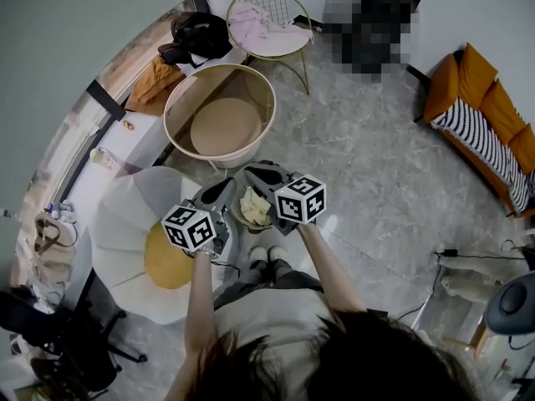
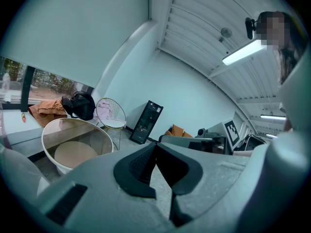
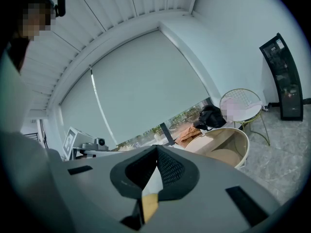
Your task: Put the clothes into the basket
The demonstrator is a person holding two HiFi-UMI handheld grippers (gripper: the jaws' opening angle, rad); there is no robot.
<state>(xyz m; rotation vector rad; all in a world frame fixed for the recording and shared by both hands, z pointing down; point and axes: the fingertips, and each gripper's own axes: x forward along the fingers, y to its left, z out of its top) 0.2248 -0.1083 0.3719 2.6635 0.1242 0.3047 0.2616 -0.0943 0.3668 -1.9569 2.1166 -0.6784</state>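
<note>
Cream basket (image 1: 230,159); pink clothes (image 1: 251,25); orange sofa (image 1: 472,73), black-white striped throw (image 1: 476,132); pale yellow cloth (image 1: 254,207).

No legible text, labels or numbers

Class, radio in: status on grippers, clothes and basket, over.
Right gripper shut on pale yellow cloth. Left gripper shut, empty. Basket ahead, nothing inside, nothing blocking.

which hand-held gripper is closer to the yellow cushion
Left. The left hand-held gripper sits just beside the yellow cushion; the right hand-held gripper is farther off, beyond the pale cloth.
</note>
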